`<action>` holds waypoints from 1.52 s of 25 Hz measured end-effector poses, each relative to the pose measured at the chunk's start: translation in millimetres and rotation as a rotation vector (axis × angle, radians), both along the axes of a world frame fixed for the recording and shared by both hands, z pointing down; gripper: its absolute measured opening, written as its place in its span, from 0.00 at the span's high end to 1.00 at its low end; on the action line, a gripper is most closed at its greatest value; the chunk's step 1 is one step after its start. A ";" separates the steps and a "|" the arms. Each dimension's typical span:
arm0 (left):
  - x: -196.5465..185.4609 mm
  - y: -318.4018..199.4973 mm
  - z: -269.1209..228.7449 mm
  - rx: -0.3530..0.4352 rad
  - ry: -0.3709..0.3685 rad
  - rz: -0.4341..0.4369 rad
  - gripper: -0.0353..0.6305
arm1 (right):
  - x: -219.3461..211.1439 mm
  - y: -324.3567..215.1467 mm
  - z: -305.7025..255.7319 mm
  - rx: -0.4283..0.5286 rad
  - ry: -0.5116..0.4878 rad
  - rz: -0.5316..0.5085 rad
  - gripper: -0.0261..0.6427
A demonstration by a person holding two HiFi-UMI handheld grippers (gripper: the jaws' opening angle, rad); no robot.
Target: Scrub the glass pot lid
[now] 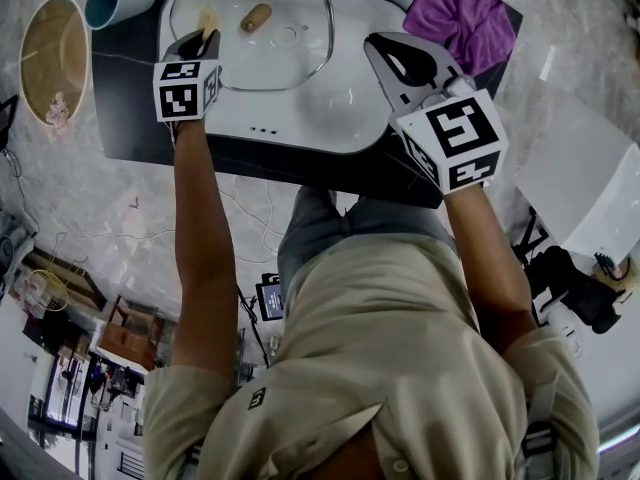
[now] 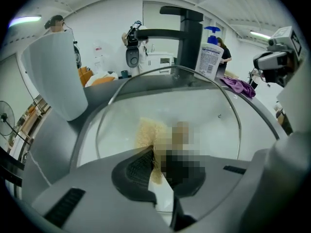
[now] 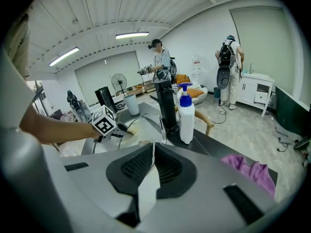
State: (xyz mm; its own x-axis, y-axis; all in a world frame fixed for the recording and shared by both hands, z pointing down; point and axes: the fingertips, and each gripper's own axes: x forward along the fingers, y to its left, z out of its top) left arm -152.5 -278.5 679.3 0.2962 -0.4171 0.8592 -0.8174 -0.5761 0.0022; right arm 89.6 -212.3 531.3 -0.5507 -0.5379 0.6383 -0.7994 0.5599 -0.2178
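The glass pot lid (image 1: pixel 268 43) lies tilted in the white sink (image 1: pixel 340 108), its wooden knob (image 1: pixel 256 16) facing up. My left gripper (image 1: pixel 197 40) is at the lid's left rim, shut on a tan scrub pad (image 1: pixel 207 20) pressed to the glass. In the left gripper view the scrub pad (image 2: pixel 147 136) sticks out past the left gripper (image 2: pixel 158 171) onto the lid (image 2: pixel 204 115). My right gripper (image 1: pixel 390 53) hovers over the sink's right side, shut with nothing in it. In the right gripper view the right gripper (image 3: pixel 153 166) points toward the lid (image 3: pixel 151 123).
A black faucet (image 2: pixel 187 35) and a soap bottle (image 2: pixel 210 56) stand behind the sink. A purple cloth (image 1: pixel 462 23) lies on the counter at the right. A teal cup (image 1: pixel 115 1) and a wooden bowl (image 1: pixel 52 58) sit to the left. People stand in the room behind.
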 end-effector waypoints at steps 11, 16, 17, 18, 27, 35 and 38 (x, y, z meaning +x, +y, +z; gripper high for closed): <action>100.3 76.5 22.7 -0.125 0.096 0.236 0.89 | -11.7 -0.3 1.7 -0.005 -0.006 -0.008 0.92; 148.3 114.4 29.4 -0.191 0.120 0.409 0.89 | -12.3 1.6 2.1 -0.003 -0.006 -0.008 0.92; 154.2 119.4 29.3 -0.200 0.117 0.432 0.89 | -12.1 1.9 1.8 -0.003 -0.006 -0.007 0.92; 157.4 122.4 29.2 -0.206 0.112 0.447 0.89 | -12.2 2.0 1.2 -0.003 -0.007 -0.007 0.92; 153.2 124.5 25.7 -0.210 0.088 0.466 0.89 | -11.1 2.6 -0.4 0.002 -0.011 -0.006 0.92; 109.2 113.5 33.6 -0.212 0.035 0.373 0.89 | -9.3 5.1 2.6 -0.002 -0.009 -0.004 0.92; 82.6 101.2 34.4 -0.203 0.005 0.329 0.89 | -10.7 5.4 2.6 -0.004 -0.010 -0.005 0.92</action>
